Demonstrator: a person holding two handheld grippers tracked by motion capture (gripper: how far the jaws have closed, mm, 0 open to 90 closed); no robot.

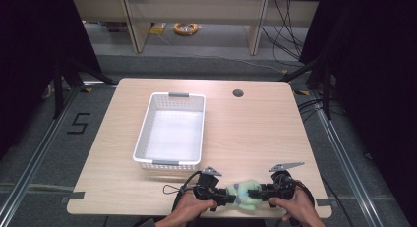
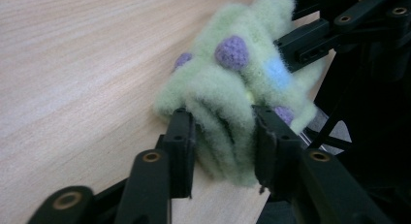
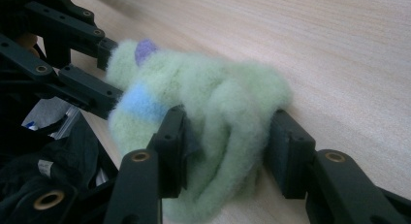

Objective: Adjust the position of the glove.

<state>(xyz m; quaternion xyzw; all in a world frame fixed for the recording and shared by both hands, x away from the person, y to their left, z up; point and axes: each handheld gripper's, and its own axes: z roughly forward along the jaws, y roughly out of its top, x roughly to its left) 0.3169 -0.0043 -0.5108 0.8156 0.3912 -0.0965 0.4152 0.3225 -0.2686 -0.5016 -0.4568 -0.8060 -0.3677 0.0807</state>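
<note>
Seen from above, the fuzzy green toy [image 1: 247, 193] at the bench's [image 1: 246, 133] near edge is too small to identify; its purple bumps are mere specks. Both of the person's forearms are cut off by the bottom edge. Viewed along the left claw [image 2: 220, 136], the toy's underside is hidden against the bench, and the right claw [image 2: 310, 40] runs out of frame at top right. In the right gripper view, the bench's far end blurs away, and dark fabric [image 3: 58, 175] at lower left is cropped, its nature unclear.

Black fingers [image 2: 179, 151] with brass rivets
</note>
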